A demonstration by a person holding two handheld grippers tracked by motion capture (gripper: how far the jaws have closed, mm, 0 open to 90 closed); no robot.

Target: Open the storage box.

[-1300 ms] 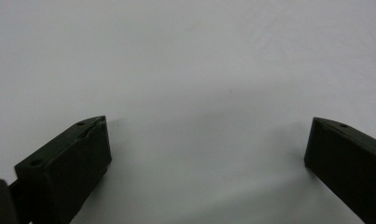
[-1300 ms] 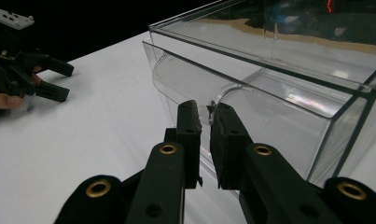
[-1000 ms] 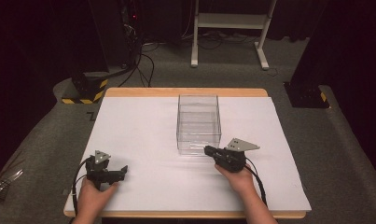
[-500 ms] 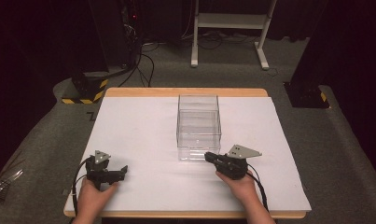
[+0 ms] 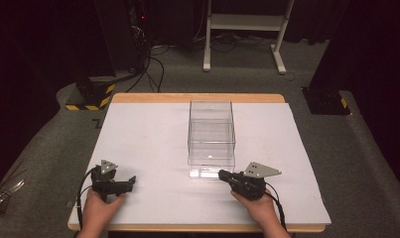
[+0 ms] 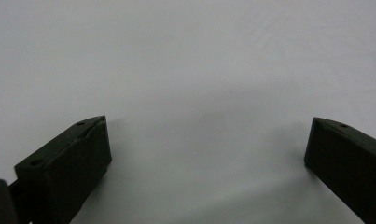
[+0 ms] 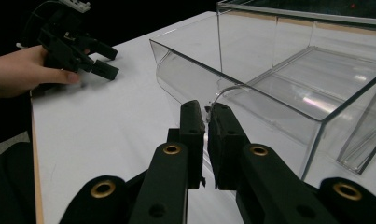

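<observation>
A: The right gripper [image 5: 222, 173] is seen with its jaws pressed together on the thin front handle [image 7: 223, 93] of a clear drawer [image 7: 288, 88]; the curved tab is pinched between the pads. The left gripper [image 5: 131, 181] is held with its jaws spread wide, nothing between them.

B: Where is the drawer placed?

A: It is set in the lower part of a clear plastic box [image 5: 211, 131], which stands near the middle of the white table sheet [image 5: 148, 134]. The drawer is drawn partly out toward the person's side, its front lip just beside the right gripper's tips.

B: What is found around it?

A: Beyond the wooden table edge, grey carpet, black cables [image 5: 153, 64], a yellow-and-black striped base [image 5: 88, 96] and a white frame's legs [image 5: 242, 29] are seen. Nothing is placed between the left gripper and the box.

B: What is given by each view?

A: From the high view the layout and both hands [image 5: 99, 210] are given, but the pinch is too small to be judged. In the right gripper view the pinched tab is shown close. In the left gripper view, bare white sheet is seen between the spread jaws.
</observation>
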